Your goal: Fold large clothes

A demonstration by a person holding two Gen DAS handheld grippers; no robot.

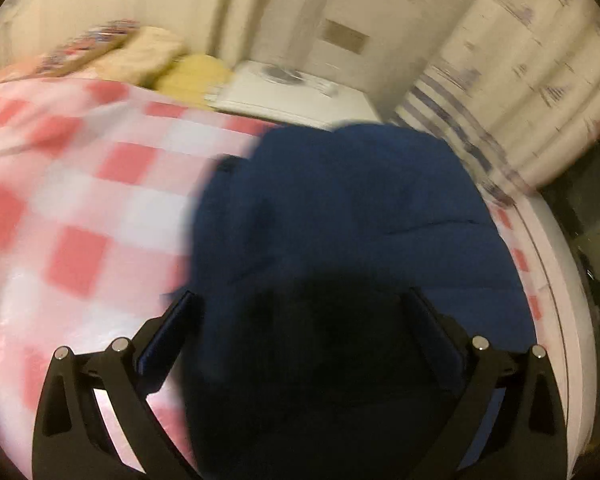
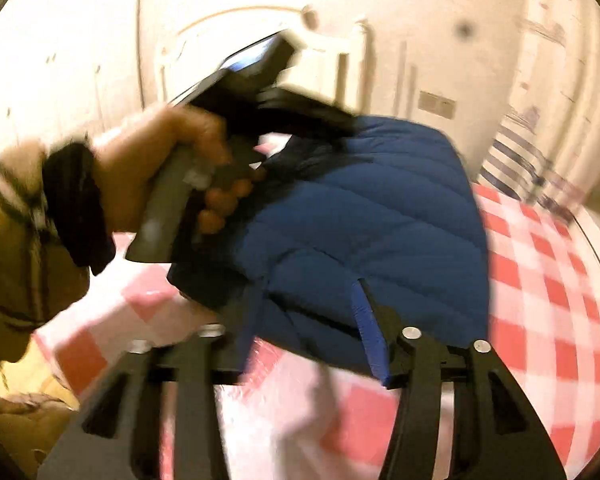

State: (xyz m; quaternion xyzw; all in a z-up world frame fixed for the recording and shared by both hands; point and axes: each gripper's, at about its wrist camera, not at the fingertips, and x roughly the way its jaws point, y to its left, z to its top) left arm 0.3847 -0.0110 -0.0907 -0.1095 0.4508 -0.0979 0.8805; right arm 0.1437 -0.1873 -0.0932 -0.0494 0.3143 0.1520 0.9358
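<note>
Red-checked bedspread (image 2: 548, 292) under blue quilted jacket (image 2: 372, 216), both jaws apart around it; no legible writing.

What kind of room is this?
Most likely a bedroom: a bed under a pink checked cover, pillows at its far end, and a curtain beside it. A blue puffy jacket lies on top.

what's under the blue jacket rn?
The blue quilted jacket lies on the pink-and-white checked bedspread, which shows all around it. Whatever sits directly beneath is covered. The left gripper is open over it; the right gripper straddles its near edge.
</note>
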